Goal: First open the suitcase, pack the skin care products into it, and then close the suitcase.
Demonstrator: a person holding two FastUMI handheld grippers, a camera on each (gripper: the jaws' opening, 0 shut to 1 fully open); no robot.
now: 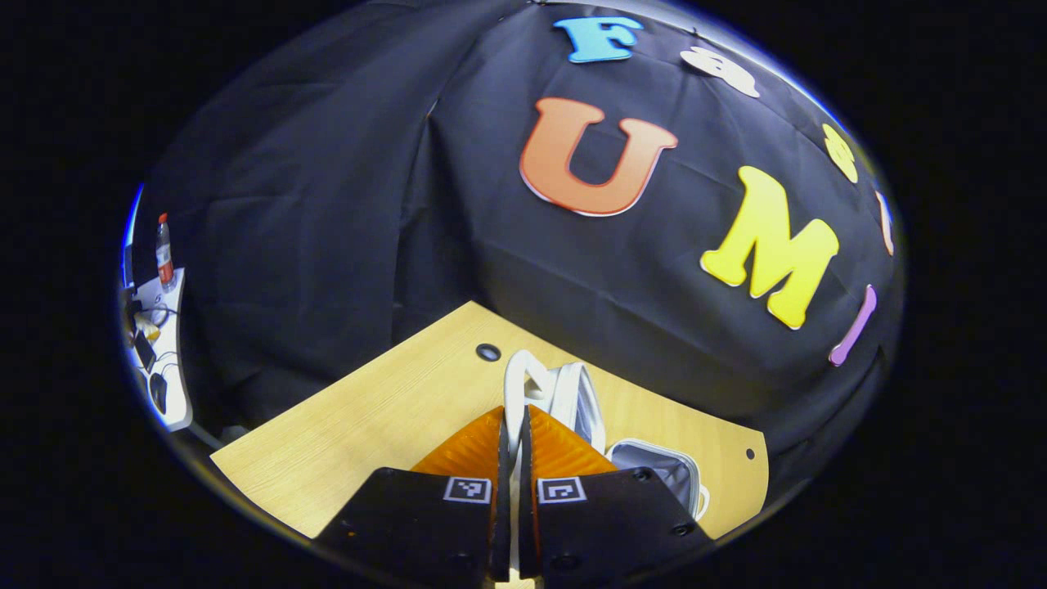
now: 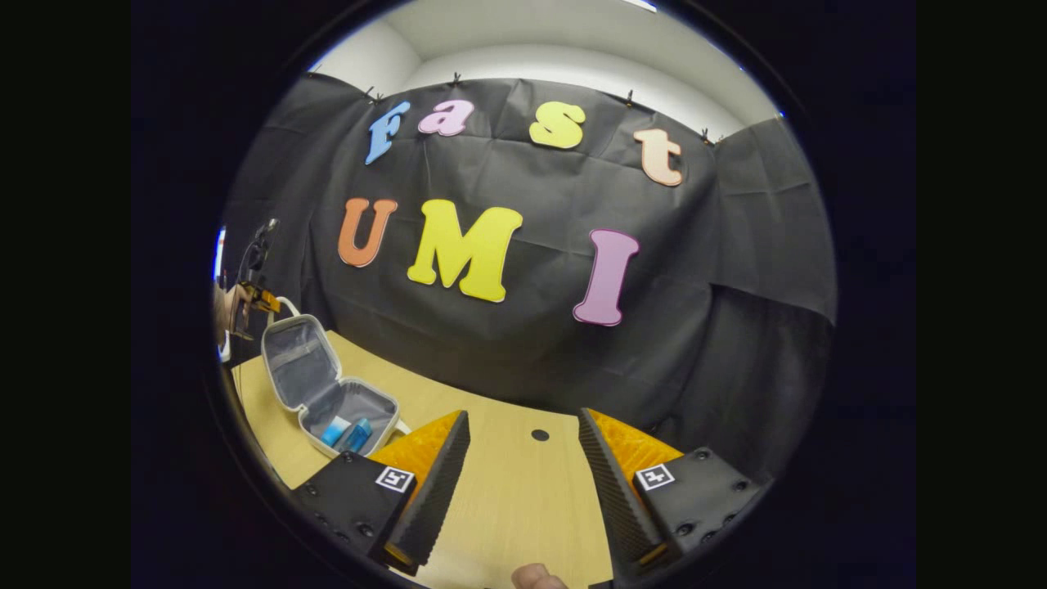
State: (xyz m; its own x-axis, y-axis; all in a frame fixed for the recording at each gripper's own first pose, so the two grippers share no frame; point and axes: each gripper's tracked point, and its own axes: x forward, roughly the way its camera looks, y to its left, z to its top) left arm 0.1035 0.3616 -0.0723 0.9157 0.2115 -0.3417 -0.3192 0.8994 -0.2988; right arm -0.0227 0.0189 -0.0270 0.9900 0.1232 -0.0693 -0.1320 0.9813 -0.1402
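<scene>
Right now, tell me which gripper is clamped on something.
The left gripper: its fingers pinch the suitcase's white handle. The right gripper stands open over the table.

The left gripper view sat low and close over the wooden table (image 1: 368, 425), looking along its own fingers at the raised lid of the suitcase (image 1: 572, 393) right in front and the cloth wall behind. The right gripper view looked from farther back across the table (image 2: 523, 491) toward that wall. Both views shared the open suitcase (image 2: 327, 384), which lay off to the left in the right gripper view.
</scene>
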